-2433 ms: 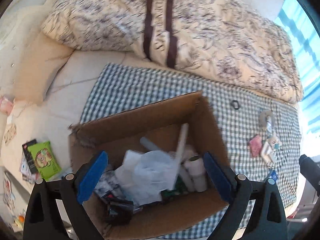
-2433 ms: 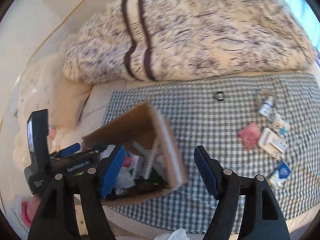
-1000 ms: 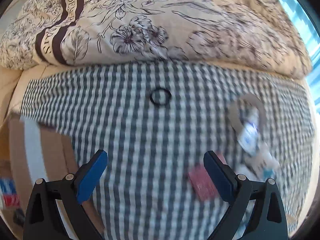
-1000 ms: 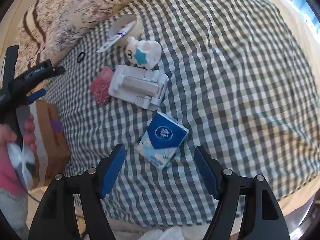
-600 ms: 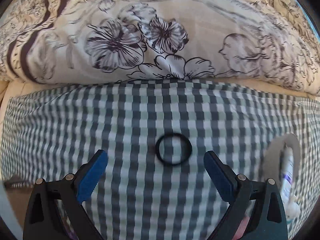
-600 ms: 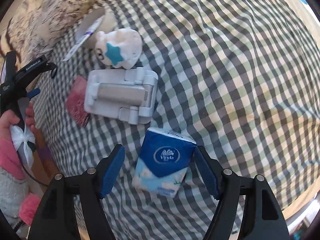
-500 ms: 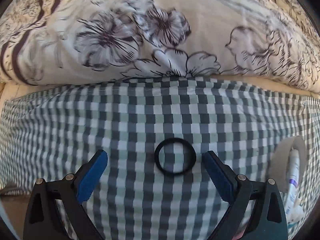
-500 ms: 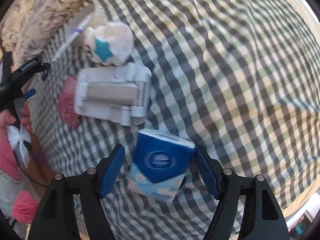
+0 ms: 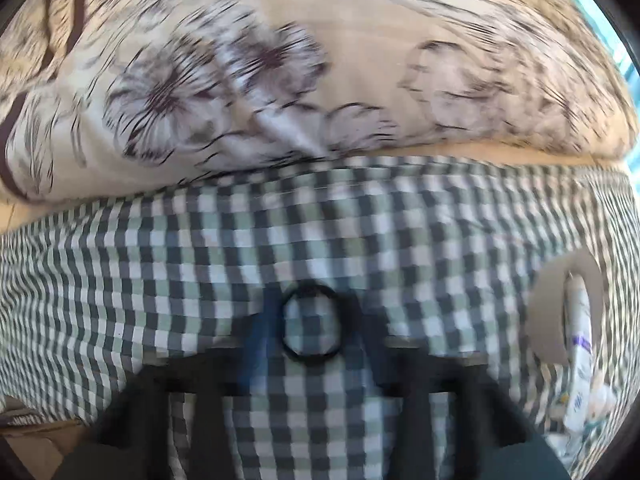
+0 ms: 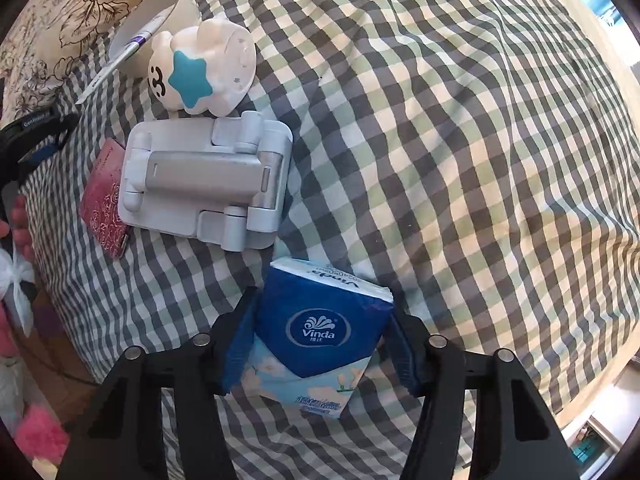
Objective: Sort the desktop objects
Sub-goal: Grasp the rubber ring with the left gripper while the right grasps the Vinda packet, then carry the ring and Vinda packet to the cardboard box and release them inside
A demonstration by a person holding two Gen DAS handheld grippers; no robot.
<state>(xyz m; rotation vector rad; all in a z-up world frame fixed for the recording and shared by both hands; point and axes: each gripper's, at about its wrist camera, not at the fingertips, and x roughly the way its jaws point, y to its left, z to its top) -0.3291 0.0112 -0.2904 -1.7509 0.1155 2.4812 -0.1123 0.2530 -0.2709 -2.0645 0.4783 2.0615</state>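
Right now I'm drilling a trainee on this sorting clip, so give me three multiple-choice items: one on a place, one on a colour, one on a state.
1. Where does the tissue pack sit?
A. between the right gripper jaws
B. on the phone stand
C. inside the tape roll

2. What colour is the star on the white toy?
A. red
B. blue
C. yellow

3. How do the left gripper jaws stand?
A. wide apart, clear of the ring
B. drawn in close on both sides of the black ring
C. shut on the pen

Key: 1 A, a jaw flanks each side of the pack; 2 B, the star is teal-blue; 3 B, blurred jaws hug the ring.
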